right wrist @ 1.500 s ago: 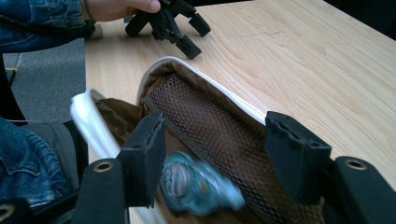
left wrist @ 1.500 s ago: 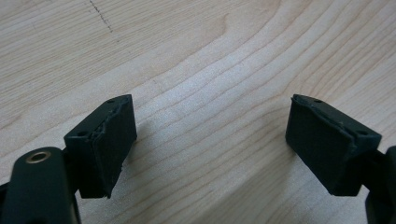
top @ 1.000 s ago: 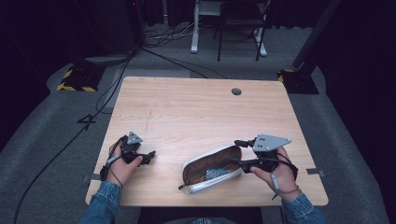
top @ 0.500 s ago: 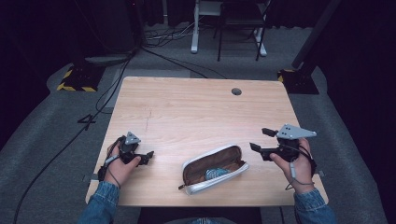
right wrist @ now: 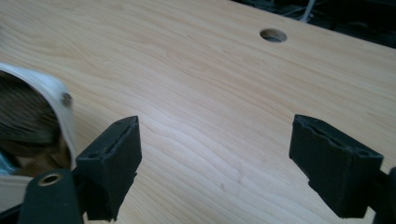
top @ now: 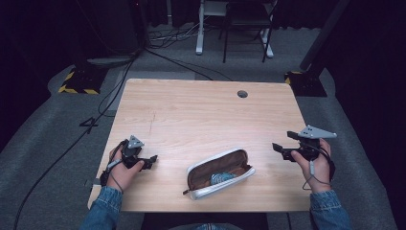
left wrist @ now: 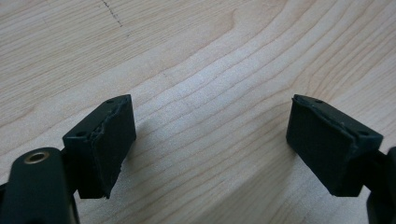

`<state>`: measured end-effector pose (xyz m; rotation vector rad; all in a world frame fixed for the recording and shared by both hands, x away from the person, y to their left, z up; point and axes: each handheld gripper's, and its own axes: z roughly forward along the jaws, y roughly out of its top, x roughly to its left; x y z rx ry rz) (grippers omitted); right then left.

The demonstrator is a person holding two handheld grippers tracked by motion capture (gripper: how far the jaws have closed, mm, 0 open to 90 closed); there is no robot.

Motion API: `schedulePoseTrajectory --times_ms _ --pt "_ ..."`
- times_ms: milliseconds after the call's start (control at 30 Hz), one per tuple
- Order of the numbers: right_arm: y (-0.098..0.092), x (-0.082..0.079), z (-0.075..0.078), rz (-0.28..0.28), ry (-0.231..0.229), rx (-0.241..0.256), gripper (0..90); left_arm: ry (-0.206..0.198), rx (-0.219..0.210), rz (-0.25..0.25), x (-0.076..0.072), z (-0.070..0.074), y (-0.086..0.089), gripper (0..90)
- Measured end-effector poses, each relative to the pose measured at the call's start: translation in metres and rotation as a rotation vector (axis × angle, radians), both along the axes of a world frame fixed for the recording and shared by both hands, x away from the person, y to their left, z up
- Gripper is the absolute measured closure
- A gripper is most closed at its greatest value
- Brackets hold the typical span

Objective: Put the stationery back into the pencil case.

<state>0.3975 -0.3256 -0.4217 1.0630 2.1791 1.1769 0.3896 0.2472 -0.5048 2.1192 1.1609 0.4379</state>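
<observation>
An unzipped pencil case (top: pixel 219 173), silver-white outside and brown inside, lies near the table's front edge with something bluish inside it. Its rim (right wrist: pixel 44 100) shows at the left of the right gripper view. My right gripper (top: pixel 279 149) hovers open to the right of the case, apart from it, with bare wood between its pads (right wrist: pixel 114 158). Left of the case, my left gripper (top: pixel 149 160) rests low over the table, open, with only wood grain between its pads (left wrist: pixel 109 144).
The wooden table (top: pixel 201 115) has a round cable hole (top: pixel 242 94) at the back right, also seen in the right gripper view as a hole (right wrist: pixel 273 35). Cables, a chair and stand bases sit on the dark floor beyond.
My right gripper has let go of the case's right end and drawn back to the right and up. The case has settled flat. The left gripper has stayed put.
</observation>
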Motion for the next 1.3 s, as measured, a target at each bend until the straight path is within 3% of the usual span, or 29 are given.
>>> schedulePoseTrajectory --times_ms 433,767,1067,1300 --pt "-0.031 0.014 -0.041 -0.086 0.083 -0.029 16.5 0.001 0.004 0.000 0.000 0.000 0.001 16.1" --pt "-0.041 0.017 -0.066 -0.101 0.117 -0.057 16.4 0.001 0.004 0.000 0.000 0.000 0.001 16.0" --pt "-0.041 0.019 -0.080 -0.093 0.159 -0.082 16.4 0.001 -0.001 0.002 0.000 0.000 0.000 16.0" --pt "-0.038 0.020 -0.083 -0.103 0.158 -0.088 12.0 -0.001 0.000 0.003 0.000 0.000 0.000 16.0"
